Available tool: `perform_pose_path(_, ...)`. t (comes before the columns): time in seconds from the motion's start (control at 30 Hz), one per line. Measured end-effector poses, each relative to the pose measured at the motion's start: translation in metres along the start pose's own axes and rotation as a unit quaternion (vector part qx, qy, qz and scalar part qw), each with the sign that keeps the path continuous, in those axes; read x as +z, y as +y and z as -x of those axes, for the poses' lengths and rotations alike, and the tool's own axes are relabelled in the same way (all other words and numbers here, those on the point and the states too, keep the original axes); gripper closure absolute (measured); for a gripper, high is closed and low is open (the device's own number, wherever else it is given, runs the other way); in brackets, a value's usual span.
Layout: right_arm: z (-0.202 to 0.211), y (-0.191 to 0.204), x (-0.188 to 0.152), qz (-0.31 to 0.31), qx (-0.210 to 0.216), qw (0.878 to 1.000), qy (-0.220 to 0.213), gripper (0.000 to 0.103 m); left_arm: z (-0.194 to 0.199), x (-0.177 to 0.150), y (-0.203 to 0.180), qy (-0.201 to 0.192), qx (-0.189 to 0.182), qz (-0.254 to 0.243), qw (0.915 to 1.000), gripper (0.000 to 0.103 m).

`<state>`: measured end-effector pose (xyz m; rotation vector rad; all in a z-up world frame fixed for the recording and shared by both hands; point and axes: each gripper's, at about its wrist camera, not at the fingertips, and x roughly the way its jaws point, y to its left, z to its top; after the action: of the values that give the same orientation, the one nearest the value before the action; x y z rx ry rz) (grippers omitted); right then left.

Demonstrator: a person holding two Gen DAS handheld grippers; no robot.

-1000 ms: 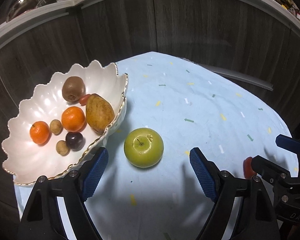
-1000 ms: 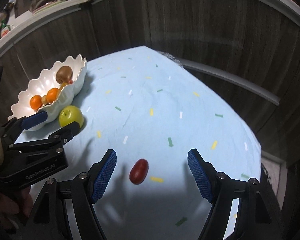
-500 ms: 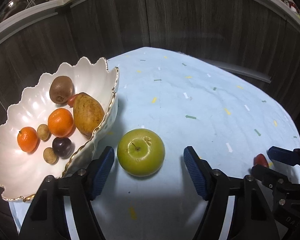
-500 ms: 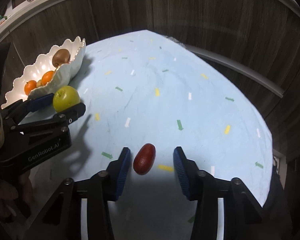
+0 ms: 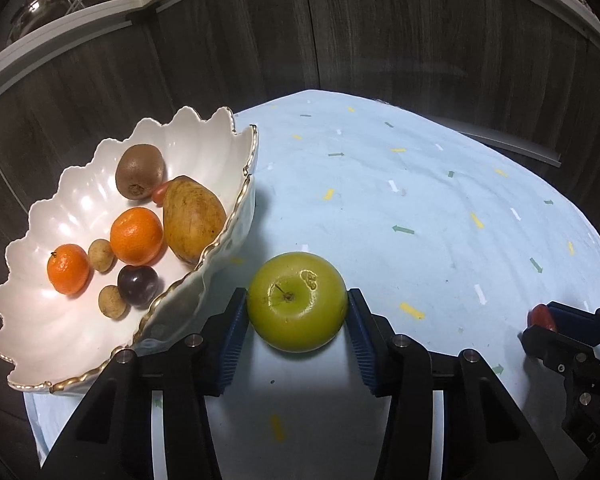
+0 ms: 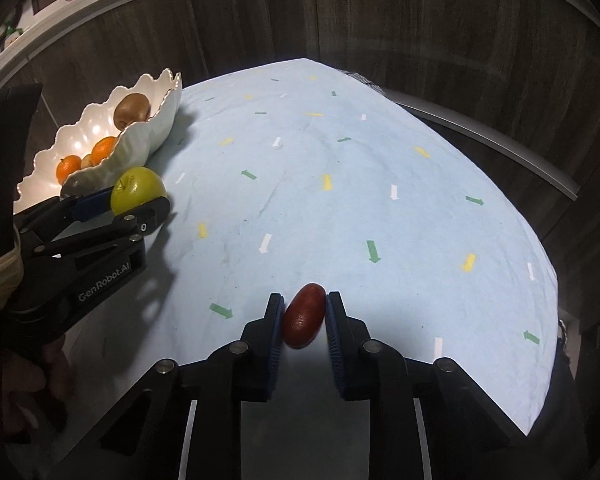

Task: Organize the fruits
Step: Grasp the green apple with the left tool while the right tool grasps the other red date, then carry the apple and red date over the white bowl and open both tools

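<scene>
My left gripper (image 5: 297, 307) is shut on a green apple (image 5: 296, 306) that rests on the light blue tablecloth, right beside the white scalloped bowl (image 5: 60, 320). The apple also shows in the right wrist view (image 6: 138, 190). The bowl holds a kiwi (image 5: 140, 171), a brown pear-like fruit (image 5: 192, 222), two mandarins (image 5: 136, 235), a dark plum (image 5: 137, 285) and small brown fruits. My right gripper (image 6: 303, 312) is shut on a small dark red oval fruit (image 6: 303, 316) low on the cloth. That fruit shows at the right edge of the left wrist view (image 5: 542, 317).
The round table with the confetti-print cloth (image 5: 420, 208) stands against dark wood cabinet fronts (image 5: 260, 40). A white counter edge (image 5: 80, 20) with kitchenware runs above. The table's rim curves away on the right (image 6: 540, 280).
Both grippers have moved forward and closed: the left one on the green apple, the right one on the small red fruit. Both were open a second ago.
</scene>
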<state>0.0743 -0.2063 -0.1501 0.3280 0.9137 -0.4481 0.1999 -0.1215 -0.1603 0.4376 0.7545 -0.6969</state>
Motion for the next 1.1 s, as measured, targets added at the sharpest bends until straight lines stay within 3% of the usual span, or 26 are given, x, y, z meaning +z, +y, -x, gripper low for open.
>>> perform_pose_path(0.6, 0.009, -0.007, 0.010, -0.002, 0.024, 1.000, -0.006, 0.082, 0.033, -0.007, 0.006, 0.002, 0.024, 0.043, 0.9988, 0.056)
perform_pose_path(1.1, 0.036, 0.003, 0.022, 0.023, 0.051, 0.997, -0.048, 0.082, 0.090, -0.018, 0.020, -0.012, 0.065, 0.100, 0.9928, 0.056)
